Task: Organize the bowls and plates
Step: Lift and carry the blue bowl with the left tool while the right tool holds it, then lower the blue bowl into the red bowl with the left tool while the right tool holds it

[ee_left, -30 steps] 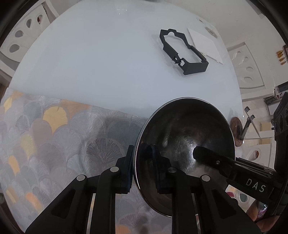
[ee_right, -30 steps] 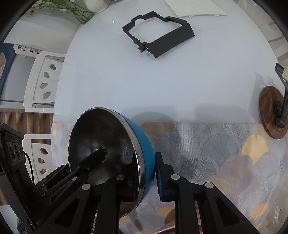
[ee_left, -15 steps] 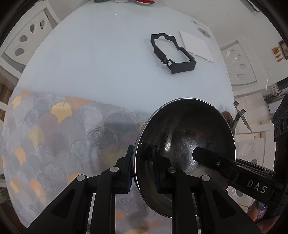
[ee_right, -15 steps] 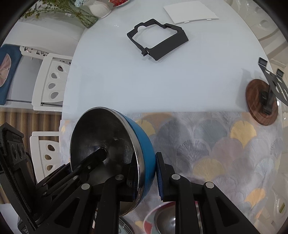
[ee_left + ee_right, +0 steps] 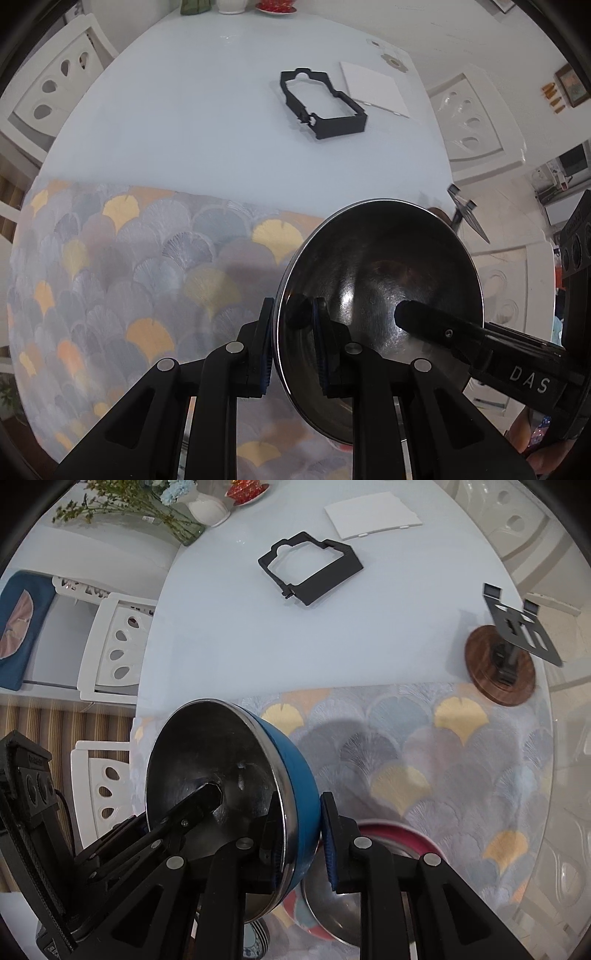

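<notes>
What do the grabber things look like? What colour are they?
Both are matte black plastic. The left gripper and right gripper have chunky angular fingers with round silver screws and ridged blue pads at the tips. One bears white letters "DAS". A thin black cable trails from the left one.

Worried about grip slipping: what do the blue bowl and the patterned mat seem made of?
Blue bowl: apparently polished steel inside, judging by mirror-like highlights, with a smooth blue coated or plastic outer shell. Fan-patterned mat: likely woven or embroidered fabric, matte, showing fine thread-like lines.

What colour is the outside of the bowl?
Blue outside, shiny steel inside; the right wrist view shows it best.
</notes>
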A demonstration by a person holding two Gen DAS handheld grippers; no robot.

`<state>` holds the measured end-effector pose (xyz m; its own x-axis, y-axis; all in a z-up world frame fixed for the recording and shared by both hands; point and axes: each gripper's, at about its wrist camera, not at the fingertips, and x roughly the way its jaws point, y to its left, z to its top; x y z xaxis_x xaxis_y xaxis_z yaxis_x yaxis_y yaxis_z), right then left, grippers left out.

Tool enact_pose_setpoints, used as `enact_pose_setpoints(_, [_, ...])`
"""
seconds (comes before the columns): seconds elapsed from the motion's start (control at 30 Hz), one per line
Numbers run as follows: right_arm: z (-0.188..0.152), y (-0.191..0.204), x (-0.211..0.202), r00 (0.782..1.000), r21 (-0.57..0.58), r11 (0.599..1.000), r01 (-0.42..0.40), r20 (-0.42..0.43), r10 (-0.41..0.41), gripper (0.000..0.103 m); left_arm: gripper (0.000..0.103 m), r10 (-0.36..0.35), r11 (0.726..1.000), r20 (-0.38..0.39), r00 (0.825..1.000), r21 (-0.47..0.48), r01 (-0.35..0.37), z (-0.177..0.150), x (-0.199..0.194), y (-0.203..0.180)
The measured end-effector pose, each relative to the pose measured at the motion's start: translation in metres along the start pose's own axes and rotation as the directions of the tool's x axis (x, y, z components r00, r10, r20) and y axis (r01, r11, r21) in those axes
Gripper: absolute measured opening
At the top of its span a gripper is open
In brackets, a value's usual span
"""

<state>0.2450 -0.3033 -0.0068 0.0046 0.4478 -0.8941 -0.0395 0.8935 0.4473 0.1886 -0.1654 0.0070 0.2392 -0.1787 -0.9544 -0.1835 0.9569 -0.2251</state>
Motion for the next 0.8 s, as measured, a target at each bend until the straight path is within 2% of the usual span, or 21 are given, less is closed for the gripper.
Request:
enact_pose_setpoints(0.4, [-0.031, -0.023, -0.033, 1.000, 0.020, 1.000, 0.006, 0.030, -0.007, 0.019, 0.016, -0.031, 0.999, 0.001, 1.000, 0.035, 0.031, -0.029, -0.014, -0.030])
enact_pose_setpoints(0.8, [-0.060, -0.045, -0.042, 0.999, 0.049, 0.998, 0.028, 0.024, -0.029, 0.020, 0.016, -0.022, 0.995, -0.015, 1.000, 0.095, 0.023, -0.054, -0.012, -0.053])
